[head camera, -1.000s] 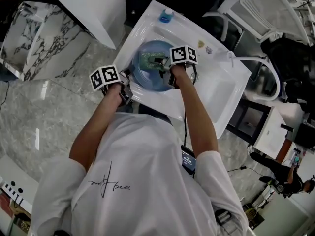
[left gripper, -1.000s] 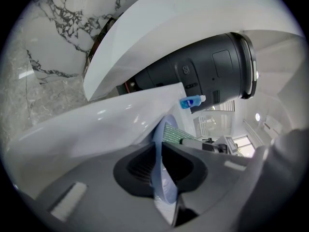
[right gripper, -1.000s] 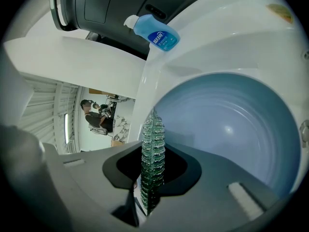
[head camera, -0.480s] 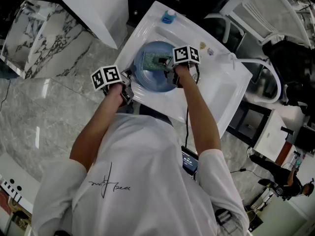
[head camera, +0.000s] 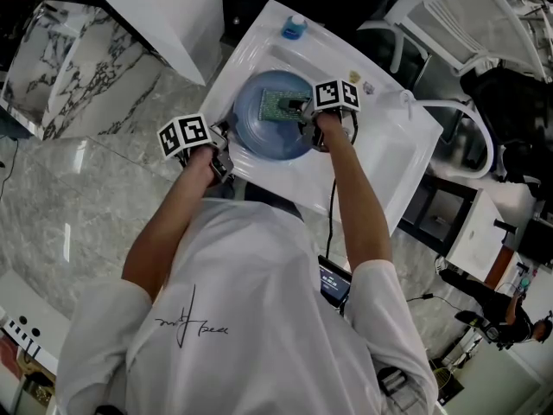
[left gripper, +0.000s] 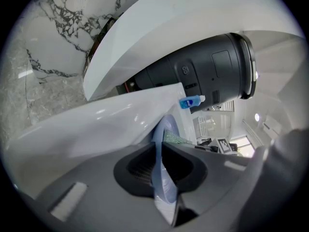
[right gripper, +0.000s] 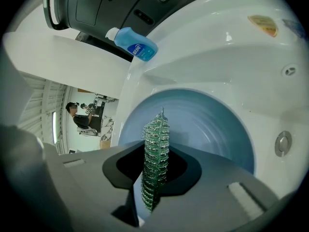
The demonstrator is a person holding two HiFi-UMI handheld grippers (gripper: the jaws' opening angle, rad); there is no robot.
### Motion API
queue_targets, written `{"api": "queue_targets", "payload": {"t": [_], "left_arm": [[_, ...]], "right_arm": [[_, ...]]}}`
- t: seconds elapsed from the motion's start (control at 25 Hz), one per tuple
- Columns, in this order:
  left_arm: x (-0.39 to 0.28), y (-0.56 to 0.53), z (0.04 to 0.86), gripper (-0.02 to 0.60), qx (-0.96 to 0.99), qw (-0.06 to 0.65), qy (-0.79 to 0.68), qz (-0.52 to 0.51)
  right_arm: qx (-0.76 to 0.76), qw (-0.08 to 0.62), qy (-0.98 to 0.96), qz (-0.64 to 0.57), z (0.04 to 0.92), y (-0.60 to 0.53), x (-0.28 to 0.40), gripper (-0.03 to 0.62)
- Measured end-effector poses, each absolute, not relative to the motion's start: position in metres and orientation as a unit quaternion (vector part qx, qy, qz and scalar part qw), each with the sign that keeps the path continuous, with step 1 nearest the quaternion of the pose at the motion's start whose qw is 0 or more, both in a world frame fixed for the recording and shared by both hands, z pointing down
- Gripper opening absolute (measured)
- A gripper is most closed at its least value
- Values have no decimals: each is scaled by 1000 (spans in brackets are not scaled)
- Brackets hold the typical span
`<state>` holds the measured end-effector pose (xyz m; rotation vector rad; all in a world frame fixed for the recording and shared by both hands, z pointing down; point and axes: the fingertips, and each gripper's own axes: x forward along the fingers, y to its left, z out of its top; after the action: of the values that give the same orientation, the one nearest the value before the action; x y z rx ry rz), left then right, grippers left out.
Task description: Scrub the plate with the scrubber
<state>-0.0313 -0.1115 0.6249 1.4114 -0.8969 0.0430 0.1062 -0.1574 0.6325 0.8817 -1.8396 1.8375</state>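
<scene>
A pale blue plate (head camera: 270,119) lies in the white sink (head camera: 380,158). My left gripper (head camera: 223,145) is shut on the plate's near-left rim; in the left gripper view the rim (left gripper: 159,178) runs edge-on between the jaws. A green glittery scrubber (head camera: 282,104) rests flat on the plate's far part. My right gripper (head camera: 304,118) is shut on the scrubber, which stands edge-on (right gripper: 154,158) between the jaws over the plate (right gripper: 207,124) in the right gripper view.
A small blue bottle (head camera: 292,28) lies on the sink's far rim, also seen as the bottle (right gripper: 135,43) and the bottle (left gripper: 190,101). A drain button (right gripper: 282,143) sits in the sink wall. Marble floor (head camera: 69,206) is to the left, and a white chair (head camera: 458,24) at the far right.
My right gripper has slid the scrubber to the right and a little farther across the plate. The left gripper and plate have stayed put.
</scene>
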Motion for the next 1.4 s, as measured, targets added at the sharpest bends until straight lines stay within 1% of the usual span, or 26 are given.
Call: {"api": "queue_targets", "payload": {"t": [0.56, 1.08, 1.24, 1.4], "left_arm": [[-32, -112, 626, 95, 626, 674, -392, 14], [-32, -111, 626, 95, 625, 679, -386, 12], [-31, -111, 624, 95, 624, 680, -385, 11], [-31, -112, 625, 95, 623, 682, -383, 9]], "right_arm": [[352, 216, -641, 647, 637, -155, 149, 64], [389, 251, -631, 622, 635, -150, 184, 64], [400, 278, -636, 599, 632, -150, 196, 64], [410, 322, -642, 562, 626, -150, 209, 64]]}}
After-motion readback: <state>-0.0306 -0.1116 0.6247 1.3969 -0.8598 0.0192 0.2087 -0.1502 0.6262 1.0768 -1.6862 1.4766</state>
